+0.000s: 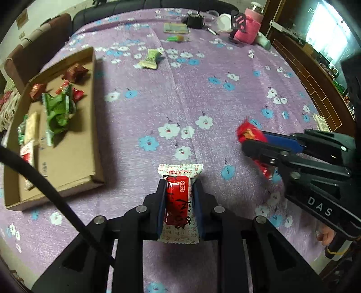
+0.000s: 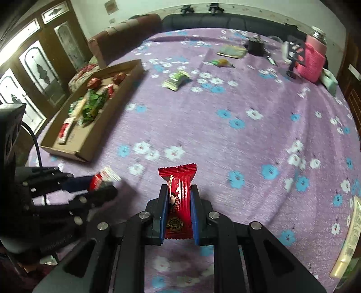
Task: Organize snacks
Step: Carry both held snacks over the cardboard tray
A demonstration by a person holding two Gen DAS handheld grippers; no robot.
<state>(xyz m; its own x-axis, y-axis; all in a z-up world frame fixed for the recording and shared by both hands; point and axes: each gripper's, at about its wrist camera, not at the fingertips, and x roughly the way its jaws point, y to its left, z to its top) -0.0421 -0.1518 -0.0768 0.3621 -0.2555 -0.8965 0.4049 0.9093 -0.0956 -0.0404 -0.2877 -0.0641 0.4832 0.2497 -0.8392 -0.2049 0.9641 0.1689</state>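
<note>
My left gripper (image 1: 179,183) is shut on a red-and-white snack packet (image 1: 179,202), held above the purple flowered cloth. My right gripper (image 2: 179,188) is shut on a red snack packet (image 2: 178,200). The right gripper also shows in the left wrist view (image 1: 246,142), at the right with its red packet (image 1: 248,133). The left gripper shows in the right wrist view (image 2: 106,187), at the lower left. A cardboard tray (image 1: 74,166) (image 2: 85,151) at the left holds several red and green snacks. A green-and-white snack (image 1: 150,59) (image 2: 177,79) lies loose further back.
At the far end stand a pink-wrapped jar (image 1: 248,29) (image 2: 311,60), a black phone stand (image 1: 238,22), a dark small object (image 1: 195,20), a flat packet (image 1: 176,28) and a green-orange candy (image 1: 177,38). Sofas and a wooden cabinet (image 2: 33,67) border the table. A tube (image 2: 347,239) lies at the right edge.
</note>
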